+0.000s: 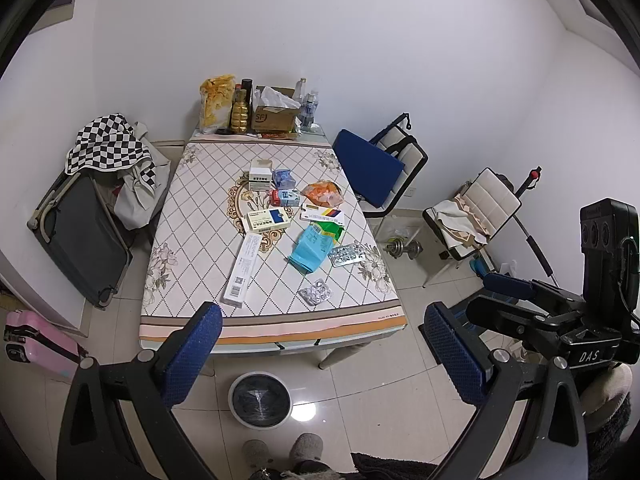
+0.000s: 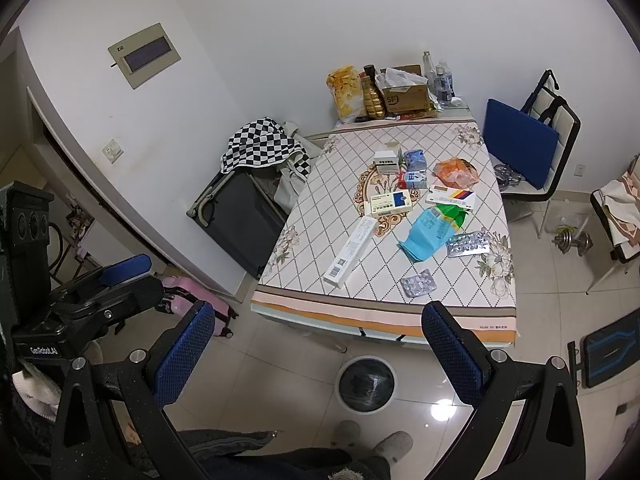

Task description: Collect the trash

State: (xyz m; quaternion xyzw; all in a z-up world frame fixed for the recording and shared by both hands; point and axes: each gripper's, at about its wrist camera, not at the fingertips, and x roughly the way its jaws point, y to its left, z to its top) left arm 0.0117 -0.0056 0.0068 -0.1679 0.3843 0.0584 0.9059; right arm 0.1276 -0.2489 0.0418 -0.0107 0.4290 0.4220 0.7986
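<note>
Trash lies on the table [image 1: 192, 264] [image 2: 304, 256]: a long white box [image 1: 243, 270] [image 2: 350, 257], a blue bag [image 1: 313, 249] [image 2: 426, 236], two blister packs [image 1: 316, 292] [image 2: 417, 283], medicine boxes [image 1: 269, 217] [image 2: 388, 203] and an orange wrapper [image 1: 323, 194] [image 2: 456, 172]. A round white bin [image 1: 259, 399] [image 2: 366, 384] with a dark liner stands on the floor before the table. My left gripper [image 1: 324, 352] is open and empty, held back above the bin. My right gripper [image 2: 318, 352] is open and empty, also short of the table.
A cardboard box [image 1: 276, 114], bottles and a snack bag crowd the table's far end. A folded cot [image 1: 84, 236] and checkered cloth stand left. Chairs [image 1: 384, 168] and dumbbells [image 1: 402, 248] are right. A pink suitcase [image 1: 36, 344] lies at the left. Slippered feet [image 1: 280, 450] are below.
</note>
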